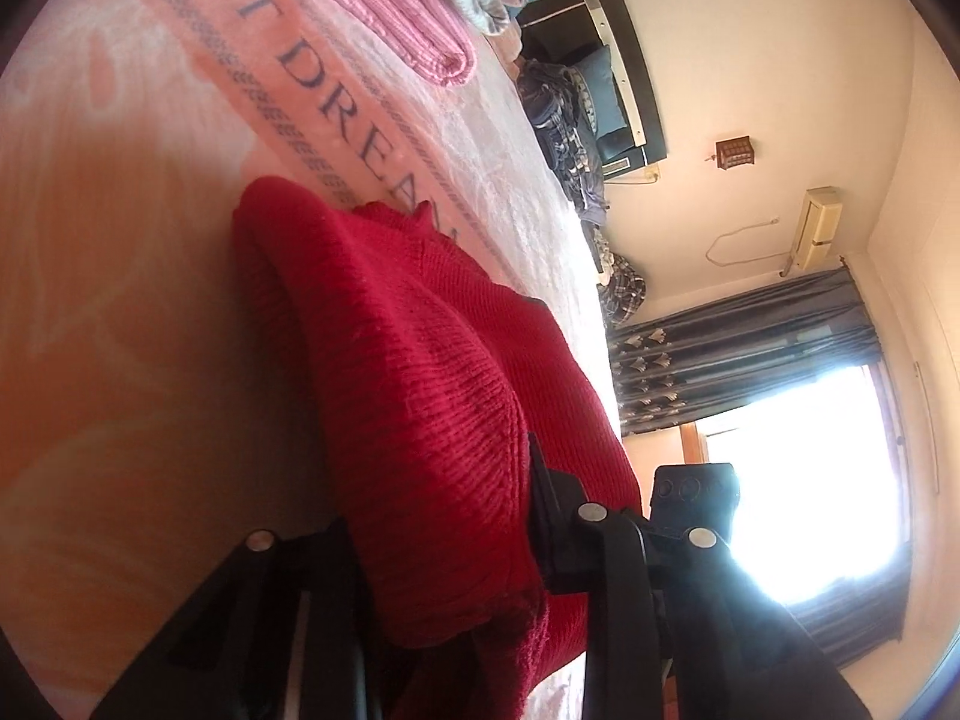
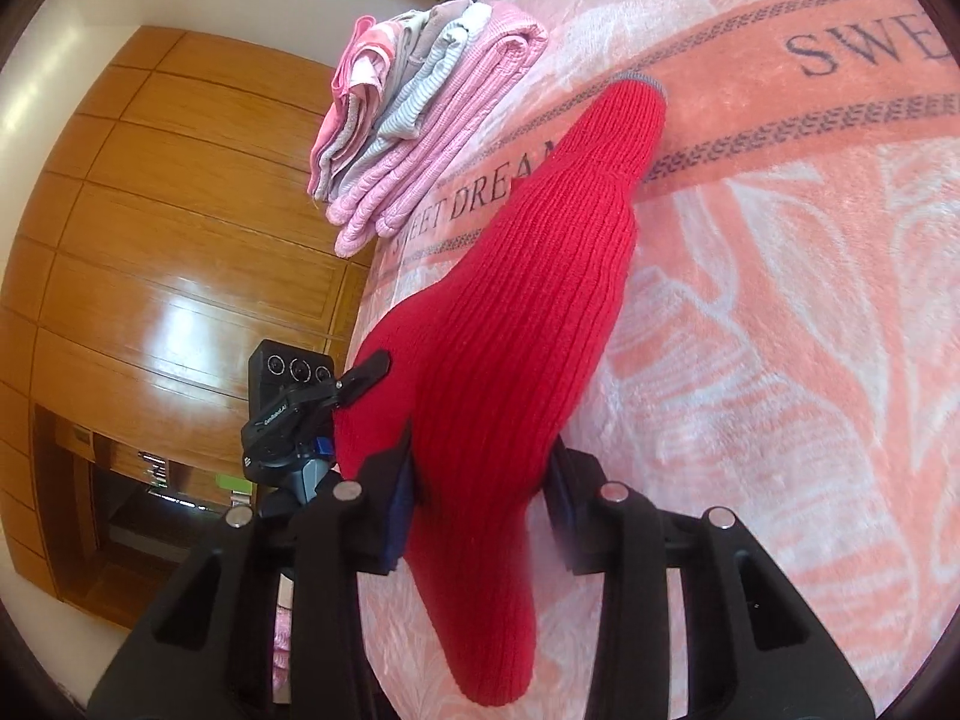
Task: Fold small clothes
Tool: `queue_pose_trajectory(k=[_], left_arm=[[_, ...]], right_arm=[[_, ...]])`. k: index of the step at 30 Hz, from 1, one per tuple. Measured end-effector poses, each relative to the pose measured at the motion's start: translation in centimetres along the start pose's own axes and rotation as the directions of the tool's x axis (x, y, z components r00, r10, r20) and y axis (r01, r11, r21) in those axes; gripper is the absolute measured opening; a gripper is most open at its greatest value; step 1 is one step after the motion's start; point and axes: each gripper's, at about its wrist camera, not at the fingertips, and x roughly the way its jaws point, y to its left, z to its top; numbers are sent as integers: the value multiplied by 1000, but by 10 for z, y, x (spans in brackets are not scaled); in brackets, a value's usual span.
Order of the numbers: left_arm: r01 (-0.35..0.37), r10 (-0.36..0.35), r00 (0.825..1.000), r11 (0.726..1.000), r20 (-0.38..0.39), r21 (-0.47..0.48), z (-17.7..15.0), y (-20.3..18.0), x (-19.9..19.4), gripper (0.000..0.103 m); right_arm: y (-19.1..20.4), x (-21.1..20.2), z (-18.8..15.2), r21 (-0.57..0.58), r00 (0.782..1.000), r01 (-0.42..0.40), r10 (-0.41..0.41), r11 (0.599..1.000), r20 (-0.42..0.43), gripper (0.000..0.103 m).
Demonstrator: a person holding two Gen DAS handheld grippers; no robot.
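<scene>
One red knit garment (image 2: 528, 300), one stack of folded clothes (image 2: 414, 138), two grippers (image 2: 480, 480)

A left gripper (image 1: 441, 552) pinches a red knit garment (image 1: 414, 372) above a pink "Sweet Dreams" blanket (image 1: 150, 240), folded pink clothes (image 1: 390, 6) stacked beyond, curtains (image 1: 738, 354) framing a bright window (image 1: 810, 480).

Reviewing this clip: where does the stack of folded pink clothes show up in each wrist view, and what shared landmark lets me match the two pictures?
Left wrist view: the folded pink stack lies at the top centre, beyond the red knit garment.
Right wrist view: the same stack sits upper left of centre, at the bed's edge, before the wooden wardrobe.
Shared landmark: the "SWEET DREAMS" lettering on the pink blanket, running beside the stack.
</scene>
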Motion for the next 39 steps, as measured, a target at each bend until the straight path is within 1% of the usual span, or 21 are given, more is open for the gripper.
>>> queue_pose_trajectory(k=[3, 6, 8, 10, 11, 12, 13, 14, 17, 21, 23, 24, 27, 30, 32, 33, 34, 35, 36, 37, 39], left_arm=[[31, -30, 999, 1000, -43, 1, -27, -20, 14, 26], [37, -37, 992, 999, -118, 3, -60, -34, 34, 26], [23, -21, 986, 1000, -165, 12, -83, -38, 48, 26], [-10, 19, 980, 999, -197, 44, -102, -37, 59, 27], [-29, 41, 978, 998, -206, 59, -108, -34, 63, 28], [-36, 47, 978, 998, -205, 56, -112, -28, 65, 28], [-28, 36, 979, 999, -201, 42, -114, -23, 65, 31], [-23, 30, 980, 999, -196, 37, -114, -19, 64, 32], [-15, 30, 980, 997, -194, 78, -116, -19, 64, 34], [-32, 53, 975, 994, -214, 102, -111, -30, 60, 39], [-37, 63, 975, 992, -214, 124, -110, -35, 52, 50], [-43, 69, 975, 991, -213, 125, -106, -39, 50, 51], [-60, 81, 974, 993, -212, 105, -122, -39, 34, 54], [-79, 110, 971, 985, -210, 151, -147, -50, 24, 56], [-103, 146, 968, 972, -204, 210, -162, -60, 24, 57], [-130, 182, 963, 960, -200, 246, -168, -66, 27, 58], [-173, 233, 953, 943, -193, 285, -172, -70, 33, 58], [-222, 290, 939, 920, -183, 322, -175, -74, 39, 56], [-241, 315, 933, 907, -176, 344, -177, -75, 43, 56], [-243, 315, 934, 906, -171, 346, -179, -76, 45, 54], [-245, 314, 934, 911, -170, 333, -178, -77, 45, 45]], right_arm=[[-5, -39, -24, 21, 999, 38, -38, 999, -18, 36], [-16, -71, -56, 48, 997, 68, -67, 997, -23, 36], [-27, -82, -73, 55, 995, 95, -93, 994, -33, 37], [-42, -85, -85, 56, 992, 125, -124, 991, -35, 39], [-54, -84, -88, 80, 991, 129, -126, 988, -41, 39], [-63, -81, -91, 100, 991, 128, -124, 987, -46, 40], [-70, -79, -94, 105, 991, 130, -125, 986, -49, 43], [-74, -77, -97, 96, 991, 131, -127, 987, -50, 44], [-71, -75, -98, 62, 991, 129, -126, 990, -45, 45], [-62, -77, -97, 28, 988, 148, -147, 989, -54, 52], [-59, -80, -97, 30, 989, 140, -138, 990, -57, 59], [-59, -82, -99, 37, 990, 128, -126, 991, -64, 61], [-57, -90, -112, 24, 991, 108, -106, 994, -84, 61], [-57, -90, -128, 12, 988, 106, -103, 994, -115, 61], [-58, -84, -136, 7, 985, 107, -105, 994, -134, 57], [-58, -82, -138, 1, 985, 106, -105, 994, -138, 51], [-57, -80, -140, -4, 984, 109, -109, 994, -142, 40], [-56, -78, -139, -3, 983, 110, -109, 994, -149, 33], [-56, -78, -140, 6, 984, 92, -90, 996, -156, 25], [-55, -79, -140, 19, 986, 71, -67, 997, -154, 22], [-53, -83, -139, 72, 989, 8, 3, 997, -145, 20]])
